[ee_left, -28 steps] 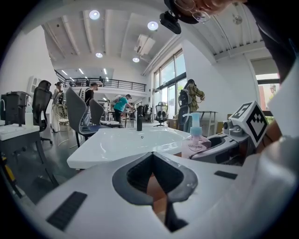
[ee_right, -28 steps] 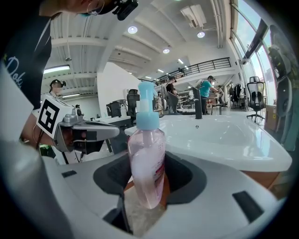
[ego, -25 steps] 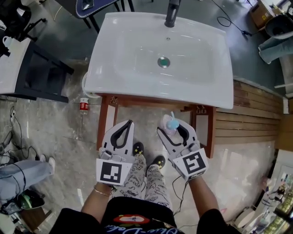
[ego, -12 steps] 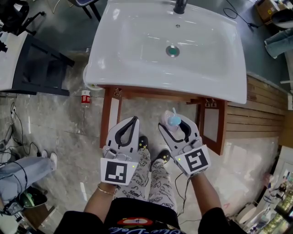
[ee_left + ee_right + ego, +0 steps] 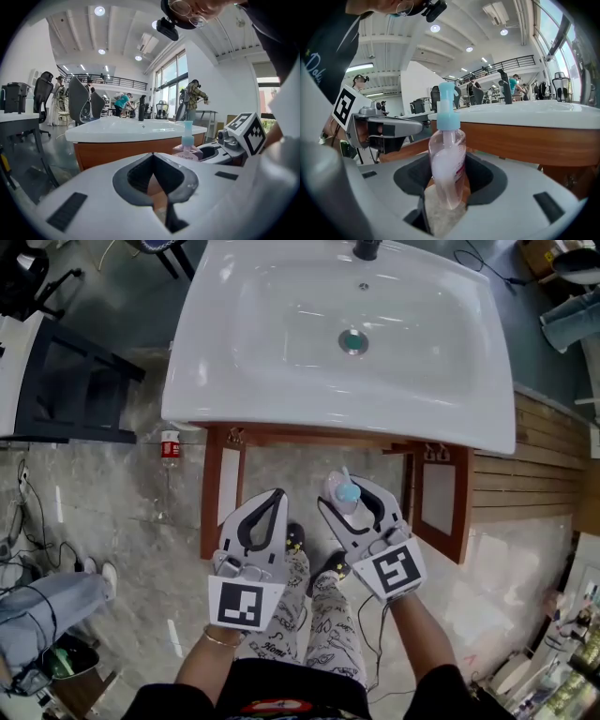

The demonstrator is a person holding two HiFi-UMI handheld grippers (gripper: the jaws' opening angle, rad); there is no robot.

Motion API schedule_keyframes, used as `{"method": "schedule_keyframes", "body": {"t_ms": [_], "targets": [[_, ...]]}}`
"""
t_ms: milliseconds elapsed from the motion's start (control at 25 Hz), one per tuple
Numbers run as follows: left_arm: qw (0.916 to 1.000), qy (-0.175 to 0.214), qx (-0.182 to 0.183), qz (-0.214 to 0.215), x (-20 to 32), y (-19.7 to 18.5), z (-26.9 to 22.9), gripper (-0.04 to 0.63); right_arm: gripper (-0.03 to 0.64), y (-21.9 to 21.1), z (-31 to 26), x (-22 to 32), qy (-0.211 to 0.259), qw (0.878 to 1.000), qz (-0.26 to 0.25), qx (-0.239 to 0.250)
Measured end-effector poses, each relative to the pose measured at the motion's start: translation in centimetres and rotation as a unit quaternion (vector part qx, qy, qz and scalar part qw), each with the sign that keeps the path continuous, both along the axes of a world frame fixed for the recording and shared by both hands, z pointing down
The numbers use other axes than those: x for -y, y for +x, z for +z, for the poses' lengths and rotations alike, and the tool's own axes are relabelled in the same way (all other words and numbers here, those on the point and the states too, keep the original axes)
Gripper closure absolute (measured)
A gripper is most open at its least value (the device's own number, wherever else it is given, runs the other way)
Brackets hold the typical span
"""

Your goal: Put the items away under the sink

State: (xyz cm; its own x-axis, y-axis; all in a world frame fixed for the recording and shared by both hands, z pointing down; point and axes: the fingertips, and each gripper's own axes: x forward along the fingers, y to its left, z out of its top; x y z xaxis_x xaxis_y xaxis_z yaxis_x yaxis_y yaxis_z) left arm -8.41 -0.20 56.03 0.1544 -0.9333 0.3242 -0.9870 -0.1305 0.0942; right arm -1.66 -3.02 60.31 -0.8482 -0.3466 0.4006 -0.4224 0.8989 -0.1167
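The right hand-held gripper (image 5: 349, 493) is clamped on a clear pump bottle (image 5: 447, 161) of pink liquid with a light blue pump head. The bottle stands upright between the jaws, gripped low on its body. It is held in the air just near of the sink's (image 5: 281, 390) front edge, right of centre, in front of the wooden cabinet (image 5: 214, 498) below the sink and outside it. The left hand-held gripper (image 5: 277, 495) is beside it on the left, at about the same distance from the cabinet, with its jaws together at the tips and nothing between them. Both point toward the cabinet's front, above the grey floor (image 5: 122, 521). A small red-labelled bottle (image 5: 170, 448) stands on the floor left of the cabinet.
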Motion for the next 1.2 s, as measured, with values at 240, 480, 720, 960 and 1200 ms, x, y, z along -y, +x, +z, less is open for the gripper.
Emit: {"method": "schedule_keyframes", "body": {"t_ms": [240, 480, 720, 960, 1200], "targets": [[0.9999, -0.001, 0.002, -0.012, 0.1, -0.2, 1.3, 0.588, 0.402, 0.1, 0.9, 0.3, 0.004, 1.0, -0.003, 0.001], [0.9992, 0.013, -0.003, -0.037, 0.3, -0.2, 2.3, 0.588, 0.403, 0.1, 1.6, 0.4, 0.01, 1.0, -0.025, 0.01], [0.9989, 0.023, 0.008, -0.039, 0.7, 0.3, 4.7, 0.588, 0.403, 0.9, 4.2, 1.4, 0.001, 1.0, -0.019, -0.001], [0.9983, 0.033, 0.013, -0.046, 0.9, 0.2, 7.3, 0.588, 0.403, 0.8, 6.7, 2.1, 0.012, 1.0, -0.026, 0.01], [0.9981, 0.038, 0.022, -0.043, 1.2, 0.0, 10.2, 0.588, 0.403, 0.6, 9.2, 2.6, 0.02, 0.999, -0.037, 0.021]]}}
